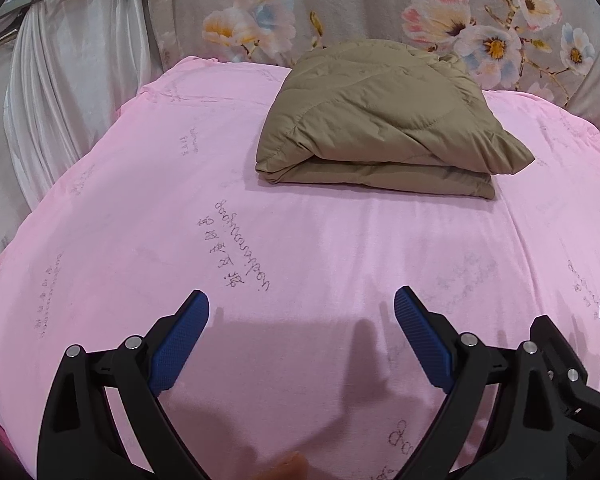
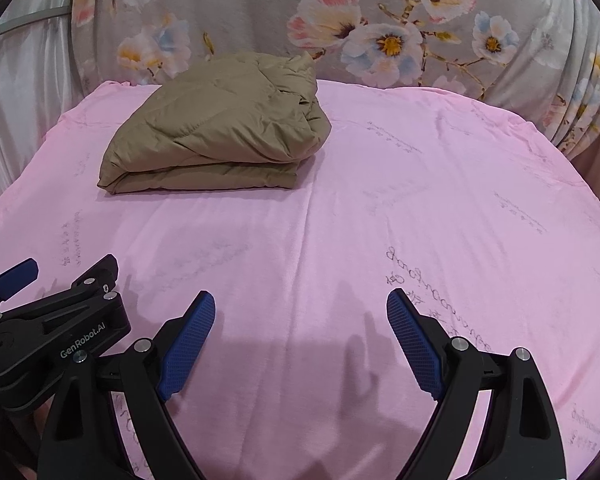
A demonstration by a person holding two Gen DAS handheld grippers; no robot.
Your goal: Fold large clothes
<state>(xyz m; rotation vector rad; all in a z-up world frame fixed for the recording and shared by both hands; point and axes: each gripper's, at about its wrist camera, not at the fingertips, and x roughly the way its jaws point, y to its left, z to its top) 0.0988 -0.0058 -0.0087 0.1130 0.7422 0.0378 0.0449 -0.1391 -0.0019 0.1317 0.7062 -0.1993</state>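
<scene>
The grey printed script on the pink bedsheet is too faint to read; the folded khaki quilted jacket hides its own inner layers.

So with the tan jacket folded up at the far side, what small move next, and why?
Probably just draw both claws back and leave it. The tan jacket already lies folded in a neat stack on the pink sheet, and the left claw and right claw are open, empty and well short of it.

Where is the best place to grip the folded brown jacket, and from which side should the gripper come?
Probably the near folded edge of the brown jacket, approached from the front, low over the pink sheet. There the layers stack into one thick, straight roll facing the open left gripper; the far side looks bunched and loose.
</scene>
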